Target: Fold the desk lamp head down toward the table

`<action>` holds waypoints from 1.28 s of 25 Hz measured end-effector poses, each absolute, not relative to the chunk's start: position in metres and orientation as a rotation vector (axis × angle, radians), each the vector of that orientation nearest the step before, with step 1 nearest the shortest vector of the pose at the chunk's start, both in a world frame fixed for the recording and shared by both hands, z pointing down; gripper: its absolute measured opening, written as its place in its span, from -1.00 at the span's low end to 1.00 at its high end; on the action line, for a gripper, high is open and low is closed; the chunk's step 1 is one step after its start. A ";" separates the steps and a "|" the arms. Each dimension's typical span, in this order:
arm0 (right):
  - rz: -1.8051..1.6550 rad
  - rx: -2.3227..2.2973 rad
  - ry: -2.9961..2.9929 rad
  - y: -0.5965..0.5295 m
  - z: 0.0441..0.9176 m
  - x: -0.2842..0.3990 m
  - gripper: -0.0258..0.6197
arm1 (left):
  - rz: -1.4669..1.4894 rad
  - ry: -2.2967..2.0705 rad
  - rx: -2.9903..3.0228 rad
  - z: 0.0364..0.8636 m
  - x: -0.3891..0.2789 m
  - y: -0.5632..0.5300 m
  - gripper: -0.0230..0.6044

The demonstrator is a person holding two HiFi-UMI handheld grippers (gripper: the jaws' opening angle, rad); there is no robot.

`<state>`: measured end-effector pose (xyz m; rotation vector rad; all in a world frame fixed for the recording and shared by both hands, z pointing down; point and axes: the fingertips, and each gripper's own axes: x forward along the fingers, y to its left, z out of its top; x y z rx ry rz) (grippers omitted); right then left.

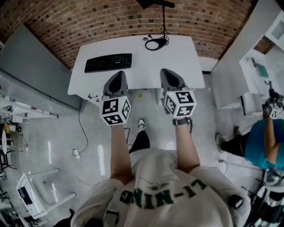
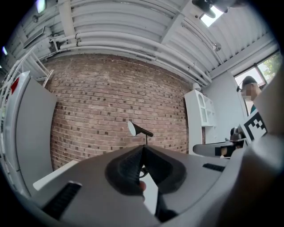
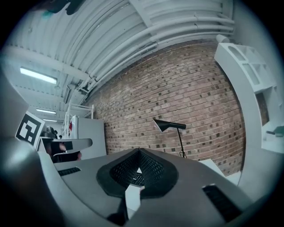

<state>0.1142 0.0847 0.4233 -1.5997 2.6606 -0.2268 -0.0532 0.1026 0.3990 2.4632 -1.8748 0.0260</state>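
Observation:
A black desk lamp stands at the far middle of the white desk (image 1: 186,62): its ring base (image 1: 155,43) lies on the top, and a thin stem (image 1: 164,17) rises to the head (image 1: 155,3). In the left gripper view the lamp head (image 2: 133,128) tilts slightly on the stem, in front of the brick wall. The right gripper view shows the head (image 3: 168,125) roughly level. My left gripper (image 1: 118,73) and right gripper (image 1: 167,71) hover side by side over the desk's near edge, both shut and empty, well short of the lamp. Their jaws meet in each gripper view (image 2: 143,147) (image 3: 139,150).
A black keyboard (image 1: 108,62) lies on the desk's left half. A grey partition (image 1: 31,66) stands to the left, white shelving (image 1: 262,66) to the right. A person in teal (image 1: 262,142) sits at the right. Cables (image 1: 80,150) trail over the floor.

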 end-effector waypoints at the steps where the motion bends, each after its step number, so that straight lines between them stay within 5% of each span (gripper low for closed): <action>1: -0.221 -1.603 2.657 0.072 0.421 0.112 -0.91 | 0.014 -1.864 2.470 0.398 -0.054 0.088 -0.93; 32: -0.051 -1.724 2.676 -0.219 0.377 0.011 -0.91 | -0.014 -1.651 2.564 0.395 -0.130 -0.212 -0.93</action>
